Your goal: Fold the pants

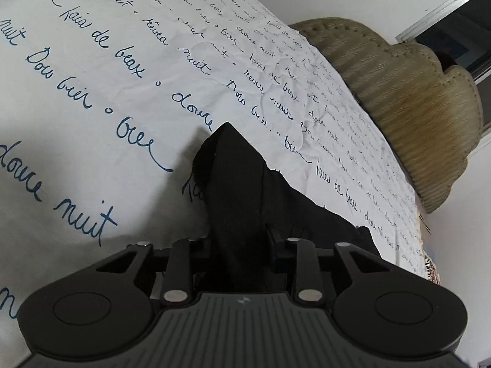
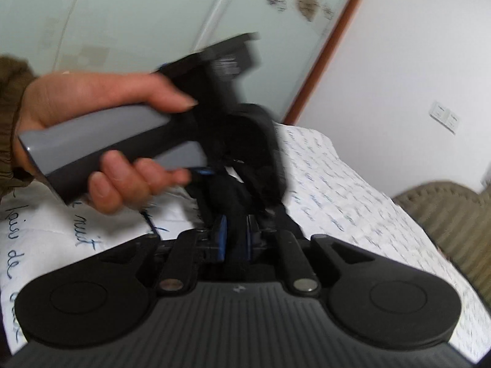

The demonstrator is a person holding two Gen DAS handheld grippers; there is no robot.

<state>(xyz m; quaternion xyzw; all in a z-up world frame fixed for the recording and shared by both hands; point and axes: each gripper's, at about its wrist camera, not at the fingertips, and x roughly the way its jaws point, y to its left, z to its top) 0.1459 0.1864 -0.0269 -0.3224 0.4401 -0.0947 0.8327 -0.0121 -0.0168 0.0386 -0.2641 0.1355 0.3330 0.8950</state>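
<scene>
The black pants (image 1: 245,190) bunch up between the fingers of my left gripper (image 1: 242,239), which is shut on them above the white bed sheet (image 1: 92,76); its fingertips are hidden by the cloth. In the right wrist view my right gripper (image 2: 236,233) is shut on a fold of the black pants (image 2: 233,202) between blue pads (image 2: 222,233). Just ahead of it a hand (image 2: 116,141) holds the grey handle of the left gripper (image 2: 239,141), close above the same cloth. Both grippers hold the pants lifted off the bed.
The bed sheet carries blue handwritten script and shows in the right wrist view (image 2: 353,199). A beige tufted headboard (image 1: 414,98) stands at the bed's far end and shows in the right wrist view (image 2: 454,214). White walls, a wall switch (image 2: 445,119) and a frosted glass door (image 2: 138,15) lie beyond.
</scene>
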